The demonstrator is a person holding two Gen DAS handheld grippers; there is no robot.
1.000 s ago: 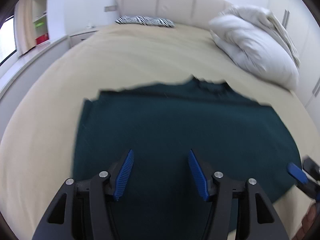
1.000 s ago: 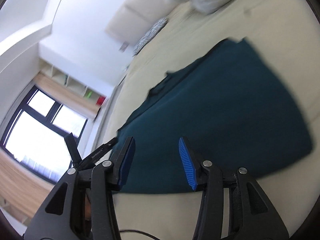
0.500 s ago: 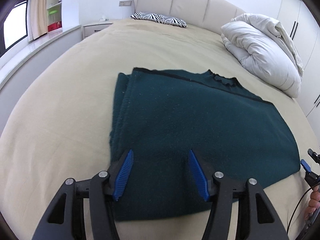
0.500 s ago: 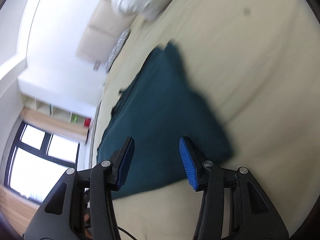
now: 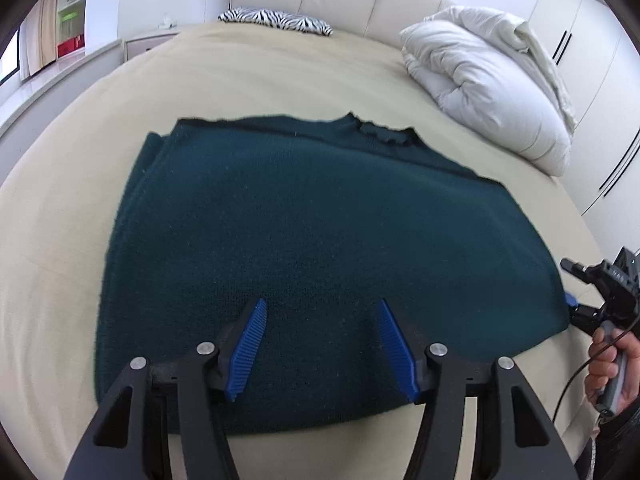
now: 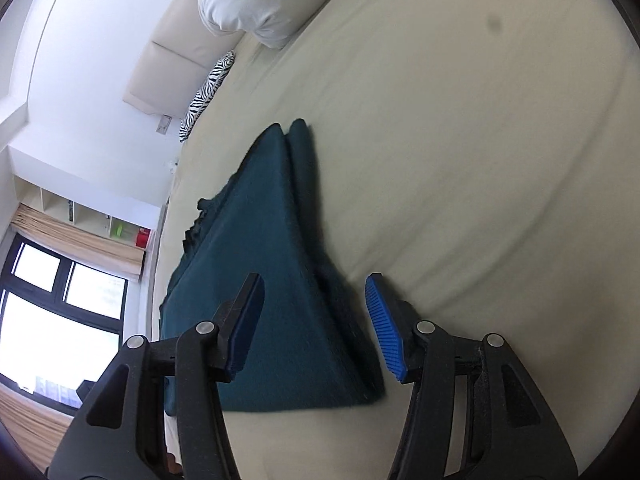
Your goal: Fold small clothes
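A dark teal knitted sweater (image 5: 320,240) lies flat on the beige bed, sides folded in, collar at the far edge. My left gripper (image 5: 320,312) is open and empty, hovering over the sweater's near hem. My right gripper (image 6: 314,292) is open and empty, rolled sideways at the sweater's (image 6: 264,280) right near corner; the corner lies between its fingers. The right gripper also shows in the left wrist view (image 5: 576,300), at the sweater's right edge, held by a hand.
A white duvet (image 5: 488,76) is heaped at the bed's far right. A zebra-print pillow (image 5: 276,20) lies by the padded headboard. The bed sheet (image 6: 460,140) spreads around the sweater. A window and shelves are on the left.
The left gripper moved forward over the sweater's near hem. The right gripper swung round to the sweater's right near corner. Both stayed open.
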